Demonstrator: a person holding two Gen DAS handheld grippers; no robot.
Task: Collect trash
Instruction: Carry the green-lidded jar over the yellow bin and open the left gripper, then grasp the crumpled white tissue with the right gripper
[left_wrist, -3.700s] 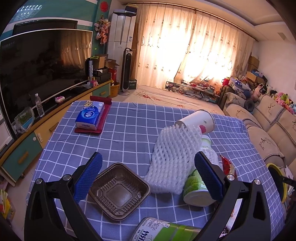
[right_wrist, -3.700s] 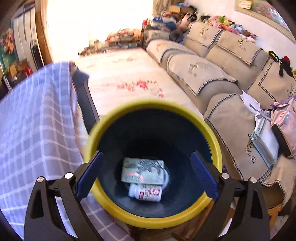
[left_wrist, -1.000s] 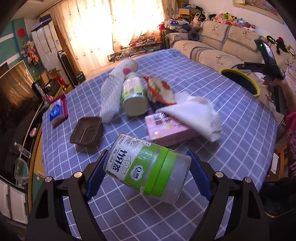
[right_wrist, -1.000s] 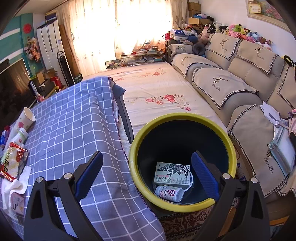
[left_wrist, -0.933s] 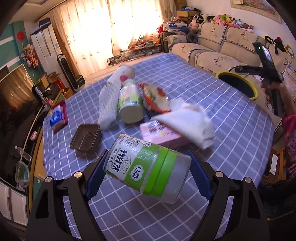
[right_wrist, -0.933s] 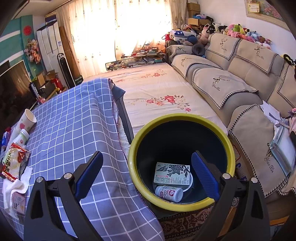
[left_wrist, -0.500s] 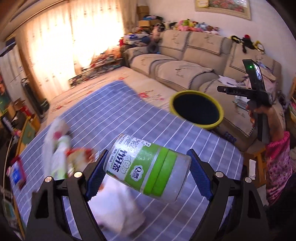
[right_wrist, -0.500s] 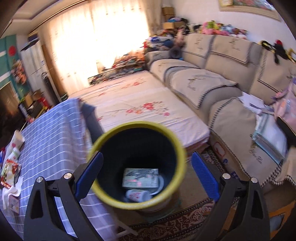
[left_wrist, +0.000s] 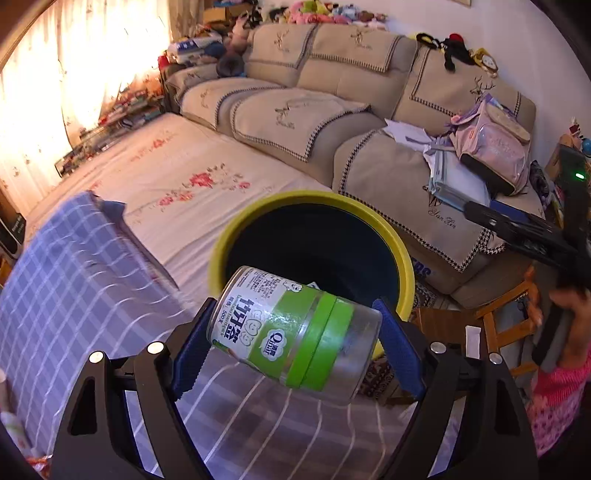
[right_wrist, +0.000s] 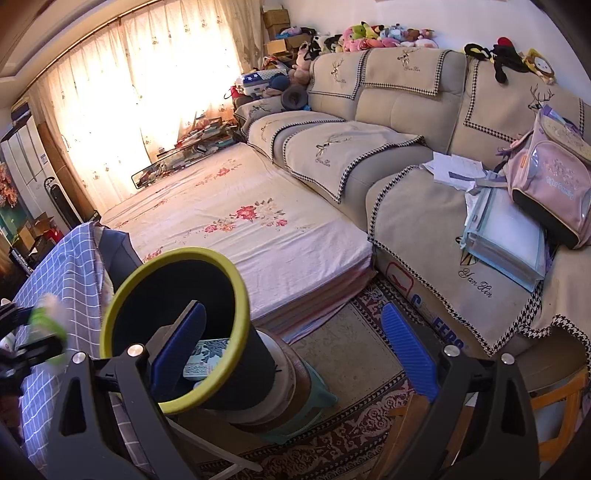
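My left gripper (left_wrist: 295, 343) is shut on a clear plastic jar with a green label and green band (left_wrist: 295, 328), held on its side between the blue pads. It hangs over the table's corner, just short of the yellow-rimmed dark bin (left_wrist: 402, 258). In the right wrist view the same bin (right_wrist: 236, 295) stands at lower left on a stool, with a printed carton (right_wrist: 207, 356) inside. My right gripper (right_wrist: 291, 350) is open and holds nothing; its left pad overlaps the bin's mouth. The left gripper with the jar (right_wrist: 48, 321) shows blurred at the left edge there.
A blue checked tablecloth (left_wrist: 74, 280) covers the table left of the bin. A beige sofa (left_wrist: 332, 122) with papers and a pink backpack (right_wrist: 546, 173) runs behind. A floral mattress (right_wrist: 240, 218) lies on the floor. A person's hand (left_wrist: 565, 299) holds the right gripper.
My left gripper carried the jar from over the table's trash pile to the bin's edge. The right gripper swung right, so the bin slid to the lower left of its view.
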